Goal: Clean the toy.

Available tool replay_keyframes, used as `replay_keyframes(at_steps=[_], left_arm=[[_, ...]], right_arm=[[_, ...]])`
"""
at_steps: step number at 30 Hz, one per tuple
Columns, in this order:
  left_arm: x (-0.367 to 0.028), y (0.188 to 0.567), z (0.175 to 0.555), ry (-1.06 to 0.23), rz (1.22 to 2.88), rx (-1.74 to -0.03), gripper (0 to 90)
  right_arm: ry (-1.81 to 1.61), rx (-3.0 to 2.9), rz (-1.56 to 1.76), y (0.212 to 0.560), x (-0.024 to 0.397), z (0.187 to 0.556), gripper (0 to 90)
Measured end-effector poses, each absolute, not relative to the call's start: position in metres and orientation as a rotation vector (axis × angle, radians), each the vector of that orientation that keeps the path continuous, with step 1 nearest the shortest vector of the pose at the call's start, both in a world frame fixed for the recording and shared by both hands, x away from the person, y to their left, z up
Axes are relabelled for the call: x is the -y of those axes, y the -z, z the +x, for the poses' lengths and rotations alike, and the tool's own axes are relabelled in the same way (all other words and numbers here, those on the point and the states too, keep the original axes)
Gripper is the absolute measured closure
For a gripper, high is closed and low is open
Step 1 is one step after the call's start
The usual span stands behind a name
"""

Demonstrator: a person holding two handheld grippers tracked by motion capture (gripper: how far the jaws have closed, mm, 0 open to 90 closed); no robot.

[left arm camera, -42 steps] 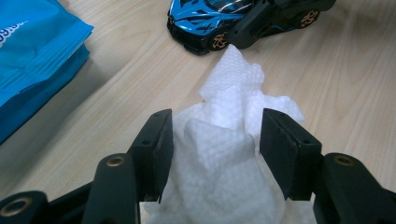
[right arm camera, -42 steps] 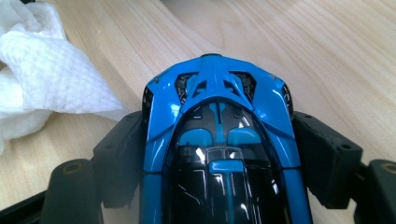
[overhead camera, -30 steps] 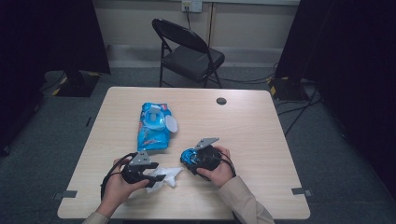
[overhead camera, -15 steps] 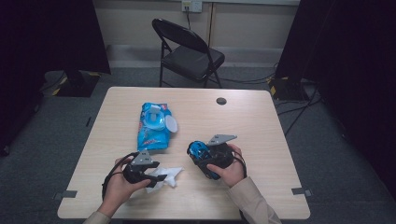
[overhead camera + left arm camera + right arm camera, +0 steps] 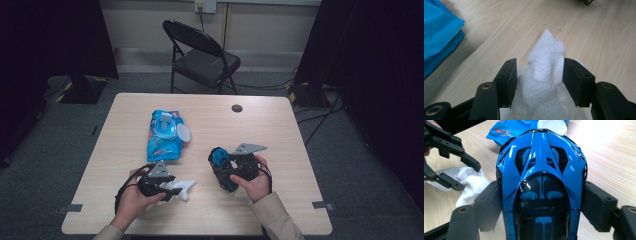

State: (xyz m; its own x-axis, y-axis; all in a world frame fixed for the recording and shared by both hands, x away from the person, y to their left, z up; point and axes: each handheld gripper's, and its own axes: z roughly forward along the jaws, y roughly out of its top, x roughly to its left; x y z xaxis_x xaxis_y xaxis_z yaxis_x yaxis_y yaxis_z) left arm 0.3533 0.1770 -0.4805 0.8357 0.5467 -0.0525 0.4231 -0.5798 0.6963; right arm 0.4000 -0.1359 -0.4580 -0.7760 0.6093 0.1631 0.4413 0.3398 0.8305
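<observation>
A blue toy car (image 5: pixel 541 182) is clamped between the jaws of the right gripper (image 5: pixel 227 170) above the table (image 5: pixel 280 130), and a white wipe (image 5: pixel 546 75), taken from the open blue pack (image 5: pixel 164 134), sits bunched between the left gripper's (image 5: pixel 167 187) jaws, which have just been closing on it, so the wiping of the car appears not yet begun.

— What's my table (image 5: pixel 280 130) like?
— Pale wood grain, with a dark round cap (image 5: pixel 237 108) near its upper edge.
— And lying on it?
— A blue wipes pack (image 5: pixel 163 137), lid flipped open, left of centre; a crumpled white wipe (image 5: pixel 181 188) at the lower left.
</observation>
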Motion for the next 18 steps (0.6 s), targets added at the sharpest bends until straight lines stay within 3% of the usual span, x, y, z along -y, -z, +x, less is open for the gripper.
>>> replay_keyframes(at_steps=[18], left_arm=[[-0.176, 0.488, 0.355, -0.203, 2.291, -0.710, 47.9]], right_arm=[[-1.268, -2.511, 0.904, 0.469, 0.122, 0.402, 24.4]])
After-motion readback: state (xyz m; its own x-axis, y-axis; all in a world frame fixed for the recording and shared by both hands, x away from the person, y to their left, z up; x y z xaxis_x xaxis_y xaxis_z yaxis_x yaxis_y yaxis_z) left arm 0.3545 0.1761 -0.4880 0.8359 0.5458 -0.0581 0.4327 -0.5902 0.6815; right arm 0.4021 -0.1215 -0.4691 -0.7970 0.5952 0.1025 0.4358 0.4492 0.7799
